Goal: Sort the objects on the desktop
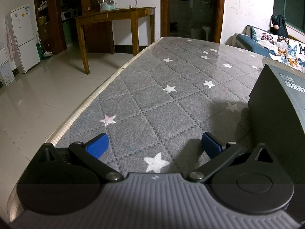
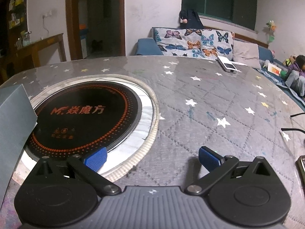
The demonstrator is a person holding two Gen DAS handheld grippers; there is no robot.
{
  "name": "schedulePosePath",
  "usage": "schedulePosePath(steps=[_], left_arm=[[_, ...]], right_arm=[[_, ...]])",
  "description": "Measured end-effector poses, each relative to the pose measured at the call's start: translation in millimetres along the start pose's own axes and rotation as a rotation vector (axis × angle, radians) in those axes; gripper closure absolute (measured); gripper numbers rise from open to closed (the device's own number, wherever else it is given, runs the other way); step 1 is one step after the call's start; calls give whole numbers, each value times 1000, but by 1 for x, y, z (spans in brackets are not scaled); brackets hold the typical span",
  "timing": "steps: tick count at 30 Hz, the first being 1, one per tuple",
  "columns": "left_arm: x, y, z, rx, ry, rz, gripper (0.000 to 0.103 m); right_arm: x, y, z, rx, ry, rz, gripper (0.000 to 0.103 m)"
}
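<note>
- Tongs of the left gripper [image 1: 155, 146] stand wide apart and hold nothing; the blue pads [image 1: 97, 146] hover low over the grey quilted table cover [image 1: 152, 99] with white stars, pointing along the table toward its far end.
- Just to the right of the left gripper's right finger stands a dark box [image 1: 278, 114] with pale printed characters on its upper face; it casts a shadow on the cover beside it.
- Left edge of the table is near the left finger, and beyond it is a pale tiled floor [image 1: 38, 87].
- Farther off in the left wrist view are a wooden table [image 1: 114, 17] with jars, a white fridge [image 1: 22, 38] and a dark doorway.
- Tongs of the right gripper [image 2: 152, 157] are spread wide as well and grip nothing; they hang low over the same starred cover.
- The left pad [image 2: 96, 159] of the right gripper lies over the metal ring around a round black cooker plate [image 2: 87, 116] with orange characters, which is set into the table.
- A grey-blue box corner [image 2: 15, 118] stands at the left edge of the right wrist view and hides part of the cooker plate.
- At the far right side of the table lies a small white device [image 2: 227, 64].
- At the near right edge a dark object with a metal rim [image 2: 301, 167] and two thin dark cables [image 2: 293, 129] are partly seen; I cannot tell what the object is.
- Behind the table is a sofa with a butterfly cover [image 2: 194, 42], and a person [image 2: 297, 72] sits at the far right.
</note>
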State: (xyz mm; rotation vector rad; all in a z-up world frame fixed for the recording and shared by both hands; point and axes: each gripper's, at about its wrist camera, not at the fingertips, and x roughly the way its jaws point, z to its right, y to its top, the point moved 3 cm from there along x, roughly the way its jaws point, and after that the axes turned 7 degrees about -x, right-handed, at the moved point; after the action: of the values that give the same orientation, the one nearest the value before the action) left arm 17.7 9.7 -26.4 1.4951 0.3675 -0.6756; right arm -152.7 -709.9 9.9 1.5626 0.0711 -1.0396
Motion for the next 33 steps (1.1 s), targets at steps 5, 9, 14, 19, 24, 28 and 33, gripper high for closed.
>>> schedulePosePath(steps=[5,9,14,19,24,28,33], left_arm=[[0,-1,0,-9,10,1,0],[-1,-1,0,-17,17,2,0],[-2,-1,0,-26,25,3,0],[-2,-1,0,-45,40,2,0],[-1,0,1,-61,60,5,0],[5,1,5,-59,58,3,0],[-1,1,6,-55,61,5,0]], right_arm=[[4,0,4,-35,-2,-16,0],[5,0,4,-71,2,-20,0],[6,0,10,-57,7,-16,0],[7,1,13,-66,18,-14,0],[9,2,21,-50,30,-10,0],[10,2,24,-71,58,-7,0],[12,2,26,-79,73,-3,0]])
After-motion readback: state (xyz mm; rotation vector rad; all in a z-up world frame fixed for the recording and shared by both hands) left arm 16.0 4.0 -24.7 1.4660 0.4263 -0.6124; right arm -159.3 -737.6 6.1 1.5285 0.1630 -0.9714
